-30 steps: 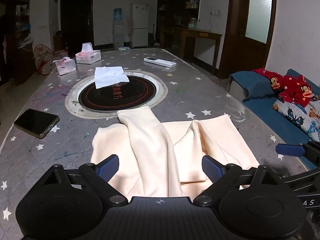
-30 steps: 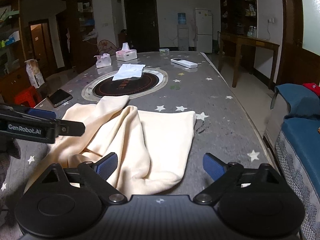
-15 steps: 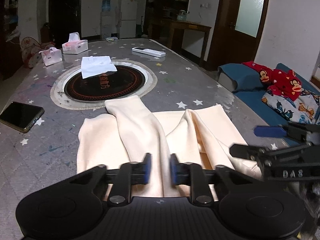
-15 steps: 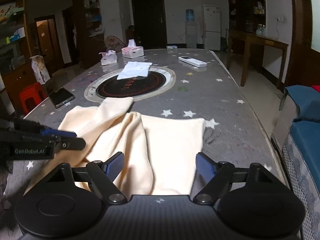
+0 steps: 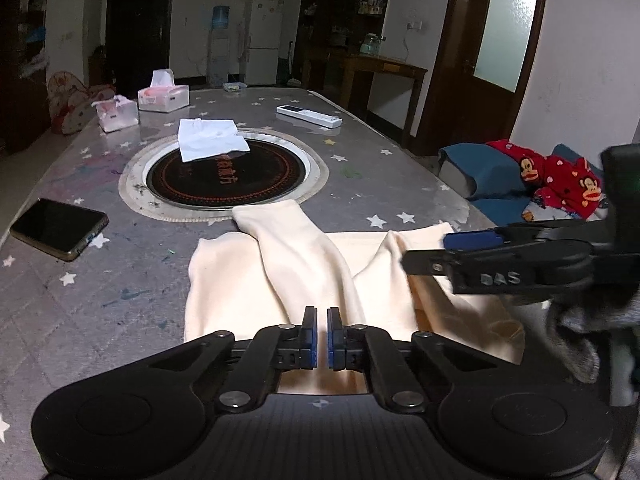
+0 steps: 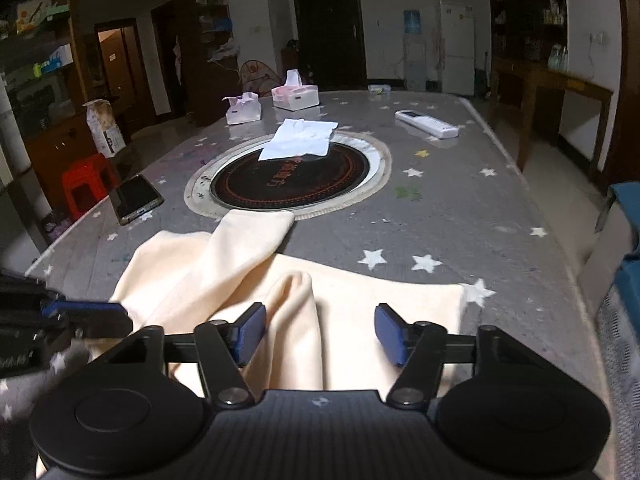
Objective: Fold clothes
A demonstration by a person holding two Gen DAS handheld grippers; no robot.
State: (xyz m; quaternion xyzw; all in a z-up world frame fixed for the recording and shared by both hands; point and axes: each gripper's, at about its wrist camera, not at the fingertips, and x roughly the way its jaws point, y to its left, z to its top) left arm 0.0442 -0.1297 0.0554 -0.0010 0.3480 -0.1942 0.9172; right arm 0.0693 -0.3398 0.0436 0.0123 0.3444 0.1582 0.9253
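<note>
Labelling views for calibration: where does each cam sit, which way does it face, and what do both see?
Left wrist: sits on the left gripper, facing down the table over the cream garment; own shut fingers show, right gripper enters from the right.
Right wrist: sits on the right gripper, same heading, over the garment's right part; own parted fingers show, left gripper at the left edge.
Shared: garment, round hotplate, phone, remote.
</note>
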